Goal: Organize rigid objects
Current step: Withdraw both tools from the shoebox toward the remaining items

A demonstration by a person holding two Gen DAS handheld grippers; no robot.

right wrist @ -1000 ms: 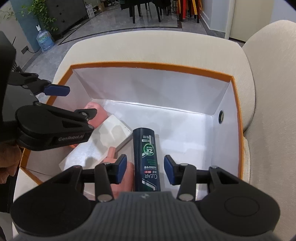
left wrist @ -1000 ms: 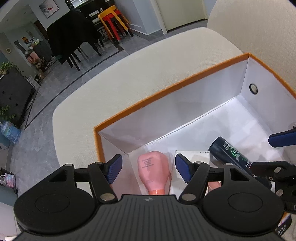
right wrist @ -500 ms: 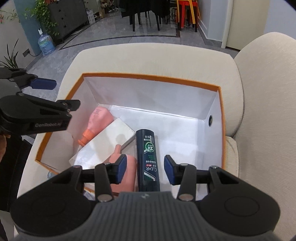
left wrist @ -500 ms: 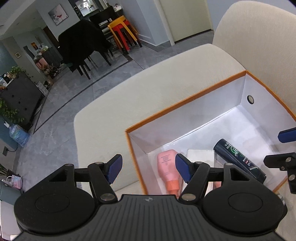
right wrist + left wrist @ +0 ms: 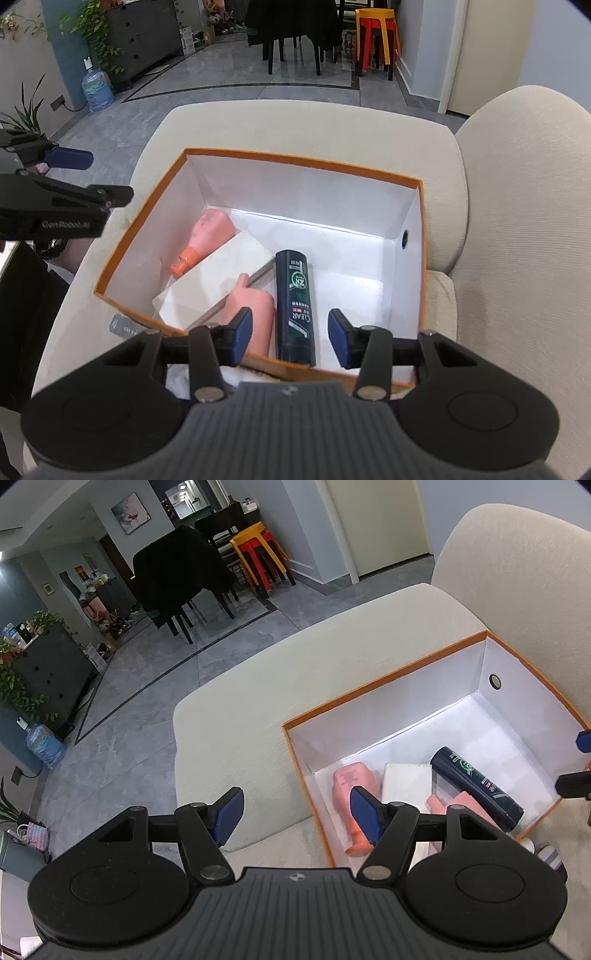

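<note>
An orange-rimmed white box (image 5: 295, 157) (image 5: 384, 679) sits on a cream sofa (image 5: 295, 122). In it lie a pink bottle with an orange cap (image 5: 212, 236) (image 5: 351, 779), a flat white carton (image 5: 218, 280) (image 5: 406, 782), a second pink bottle (image 5: 251, 306) and a dark CLEAR bottle (image 5: 295, 295) (image 5: 476, 782). My right gripper (image 5: 291, 336) hangs open above the box's near edge; the dark bottle lies below it, untouched. My left gripper (image 5: 297, 812) (image 5: 110, 176) is open and empty, over the sofa seat just left of the box.
The sofa backrest (image 5: 517, 221) rises on the right of the box. A small silver packet (image 5: 122, 326) lies on the seat by the box's near left corner. Far off on the grey floor are dark chairs, coloured stools (image 5: 373, 33) and a water jug (image 5: 96, 88).
Both grippers have risen and drawn back from the box, the left one shifting leftward past its rim. The items inside have not moved.
</note>
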